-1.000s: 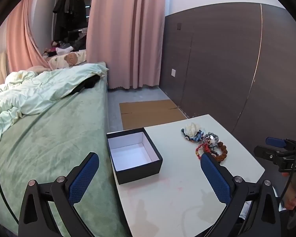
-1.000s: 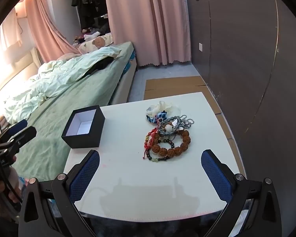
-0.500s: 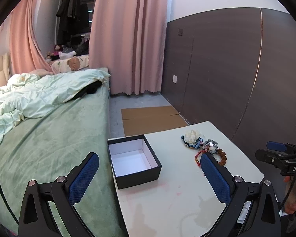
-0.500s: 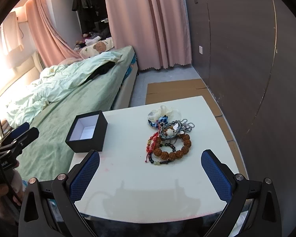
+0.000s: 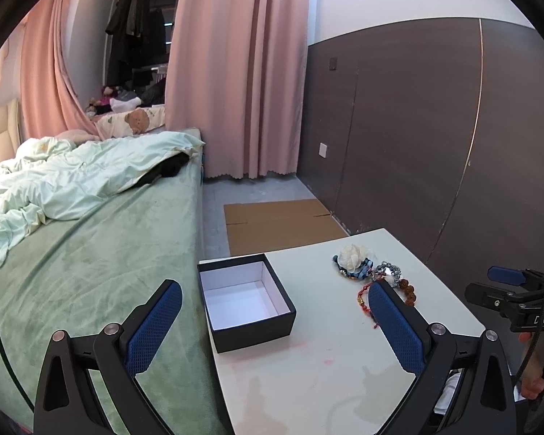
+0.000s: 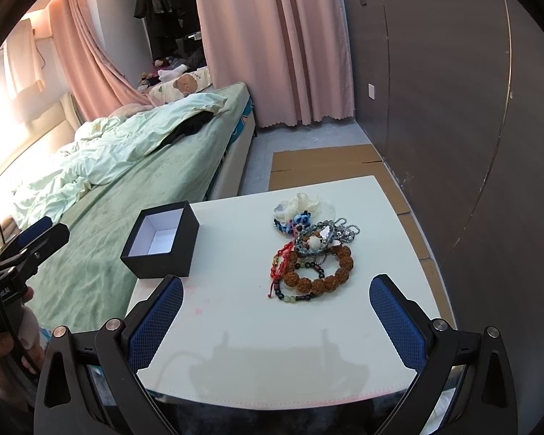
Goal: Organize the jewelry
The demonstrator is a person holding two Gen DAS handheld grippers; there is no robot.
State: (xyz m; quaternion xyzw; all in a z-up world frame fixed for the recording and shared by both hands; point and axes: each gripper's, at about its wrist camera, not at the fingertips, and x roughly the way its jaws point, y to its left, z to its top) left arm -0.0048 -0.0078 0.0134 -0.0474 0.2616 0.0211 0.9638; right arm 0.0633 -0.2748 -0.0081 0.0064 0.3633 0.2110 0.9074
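Right wrist view shows the job not yet begun: the black gift box [image 6: 162,243] sits lidless at the table's [image 6: 235,333] left edge beside the bed [image 6: 134,166], its white interior bare, and every piece still lies in one tangled heap on the tabletop to the box's right, well apart from it. That heap holds a brown wooden-bead bracelet [image 6: 324,272], a red cord bracelet [image 6: 280,264], a silver chain [image 6: 339,232] and a white flower hair tie [image 6: 303,207]. The right gripper [image 6: 277,322] hovers over the near table edge with its fingers spread wide and nothing between them; the left gripper [image 5: 272,322] is likewise spread and empty, facing the box. All the sorting remains, and the overlapping strands will probably need separating piece by piece.
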